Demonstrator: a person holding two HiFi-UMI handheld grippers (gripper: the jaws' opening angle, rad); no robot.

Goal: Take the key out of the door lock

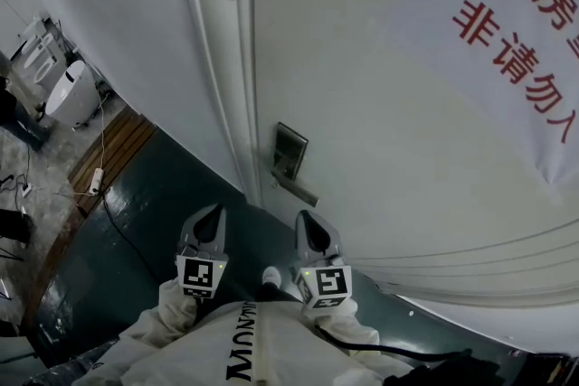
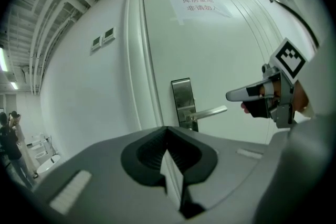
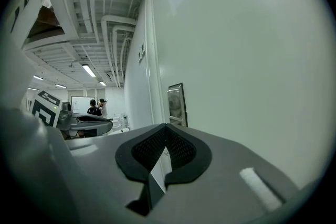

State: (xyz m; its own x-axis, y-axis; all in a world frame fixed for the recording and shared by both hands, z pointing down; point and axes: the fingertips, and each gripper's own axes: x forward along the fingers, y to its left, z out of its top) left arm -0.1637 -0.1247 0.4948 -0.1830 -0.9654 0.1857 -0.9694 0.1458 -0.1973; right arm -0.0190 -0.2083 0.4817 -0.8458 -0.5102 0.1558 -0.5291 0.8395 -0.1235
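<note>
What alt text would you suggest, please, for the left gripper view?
The left gripper, shut and empty, fills the foreground, aimed at a white door with a metal lock plate and lever handle. The right gripper, also shut, appears right of the handle's tip; a red-lettered notice hangs above.

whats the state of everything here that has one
door, shut
lever handle, level, not pressed down
left gripper, shut, nothing between the jaws
right gripper, shut, nothing between the jaws
key, too small to make out at the lock
</note>
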